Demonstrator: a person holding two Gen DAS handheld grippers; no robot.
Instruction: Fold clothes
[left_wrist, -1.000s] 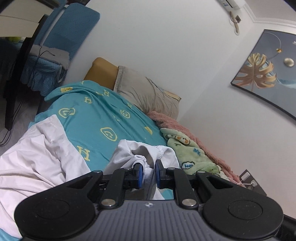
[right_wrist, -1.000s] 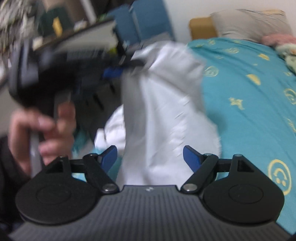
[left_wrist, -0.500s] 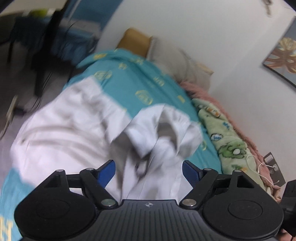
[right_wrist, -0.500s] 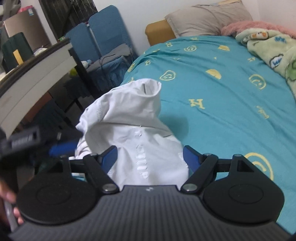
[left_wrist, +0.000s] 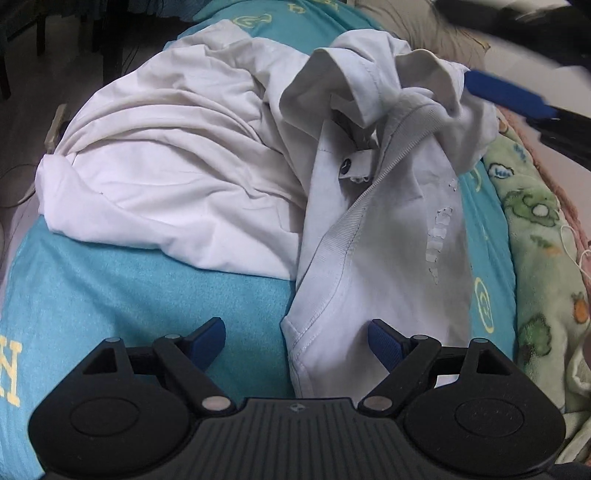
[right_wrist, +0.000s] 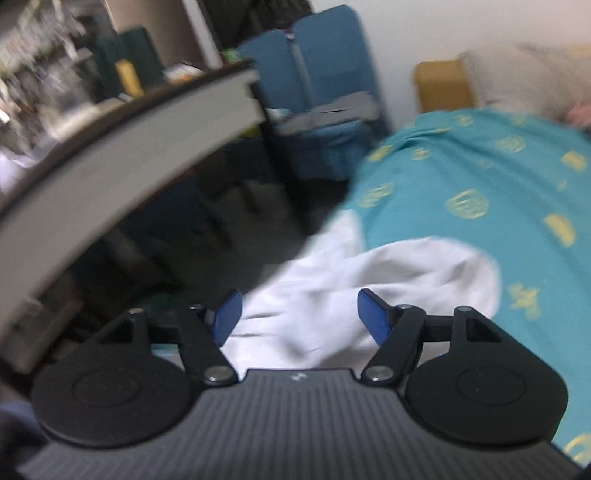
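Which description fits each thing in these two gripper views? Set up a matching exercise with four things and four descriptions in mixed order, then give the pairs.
Things:
1. white shirt
2. bedspread
3. green blanket
4. left gripper

Descriptions:
A. teal with yellow symbols
B. open, holding nothing
C. crumpled in a heap on the bed
D. cartoon animal print, along the bed's right edge

Pairs: 1-C, 2-A, 3-D, 4-B

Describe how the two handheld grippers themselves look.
Both the left gripper and the right gripper are matte black plastic: a ribbed body, two round discs, silver pivot screws, angled linkage arms and blue finger pads. No cables or sleeves show.
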